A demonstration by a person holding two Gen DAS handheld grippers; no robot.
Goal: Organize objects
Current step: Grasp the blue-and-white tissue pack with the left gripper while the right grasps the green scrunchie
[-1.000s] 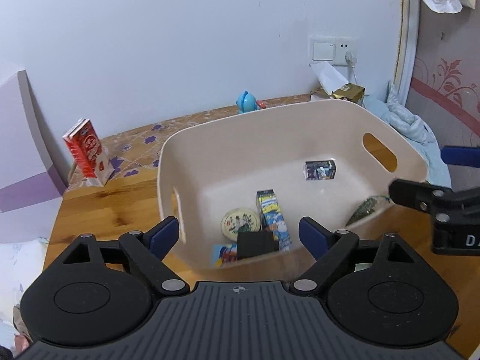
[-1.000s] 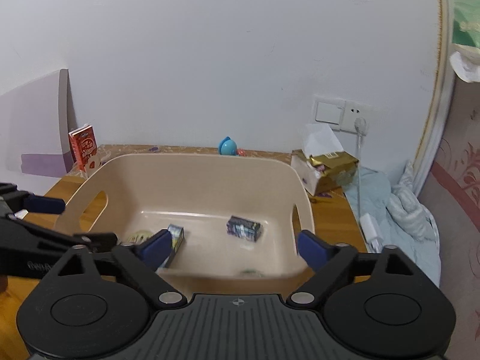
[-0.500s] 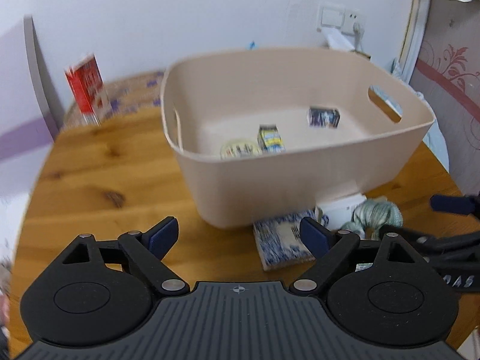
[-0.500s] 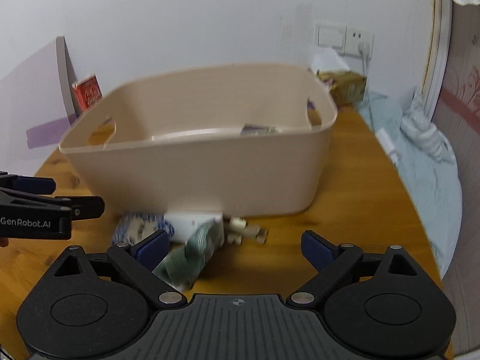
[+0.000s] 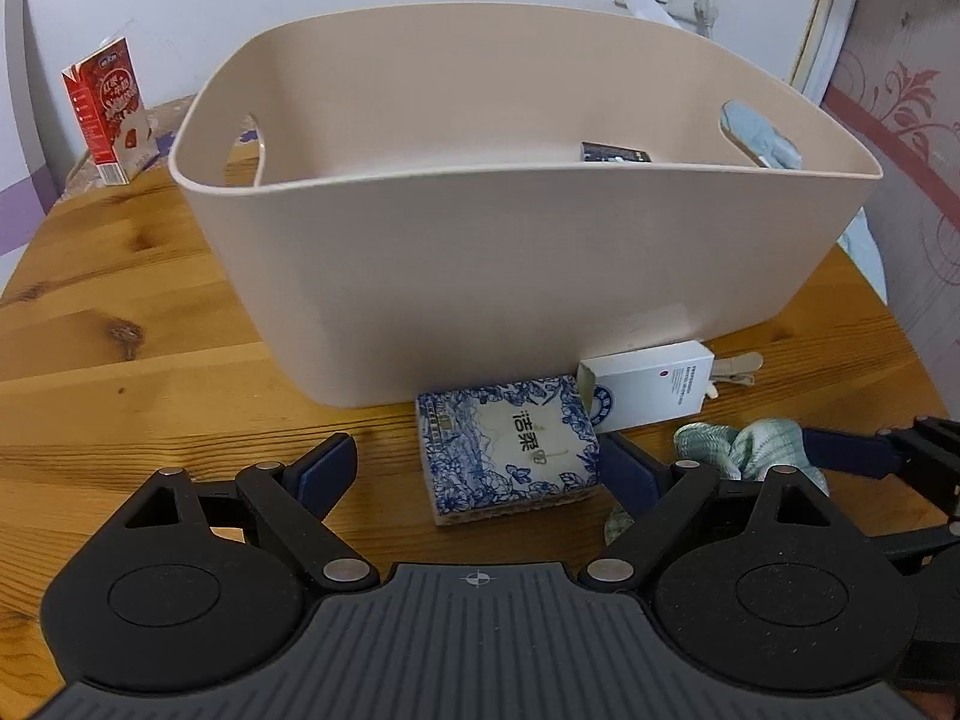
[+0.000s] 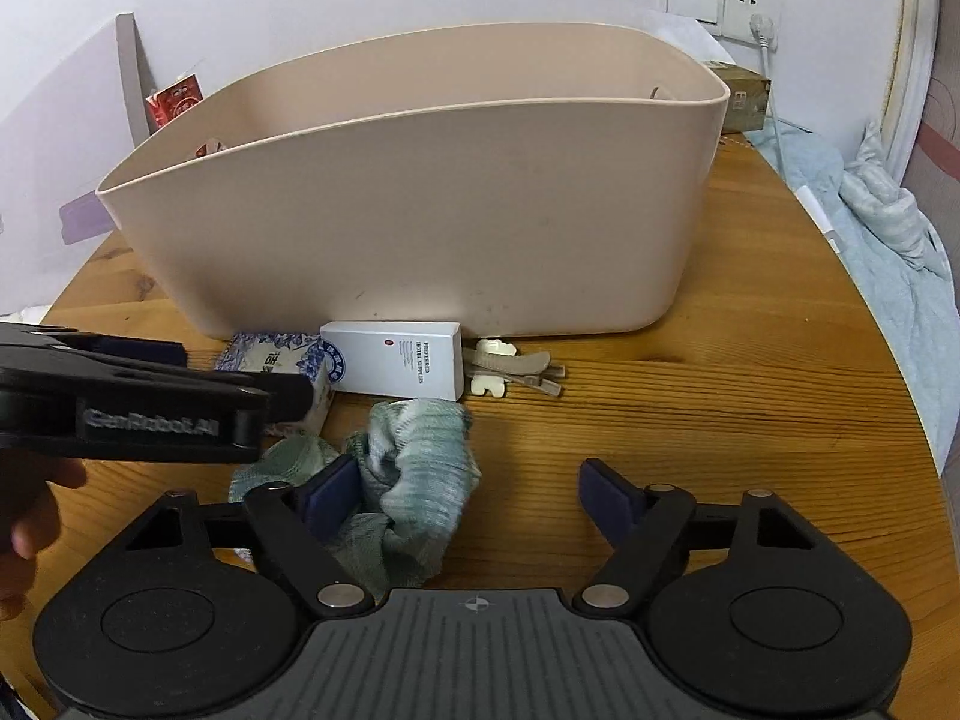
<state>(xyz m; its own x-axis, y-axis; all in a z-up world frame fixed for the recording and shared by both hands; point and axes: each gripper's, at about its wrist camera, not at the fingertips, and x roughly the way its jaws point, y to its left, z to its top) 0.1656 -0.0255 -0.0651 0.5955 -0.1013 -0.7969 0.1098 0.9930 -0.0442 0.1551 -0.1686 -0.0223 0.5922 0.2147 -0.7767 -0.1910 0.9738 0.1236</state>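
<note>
Lying on the wooden table [image 5: 120,360] just in front of the beige tub [image 5: 510,276], a blue-and-white tissue pack [image 5: 510,444] sits between the spread fingers of the left gripper [image 5: 480,468], which grips nothing. Beside it lie a white box [image 6: 402,360], pale hair clips [image 6: 510,366] and a crumpled green cloth [image 6: 408,468]. Jaws apart, the right gripper [image 6: 474,498] has its left finger against that cloth. A red carton [image 5: 108,108] stands behind the tub.
</note>
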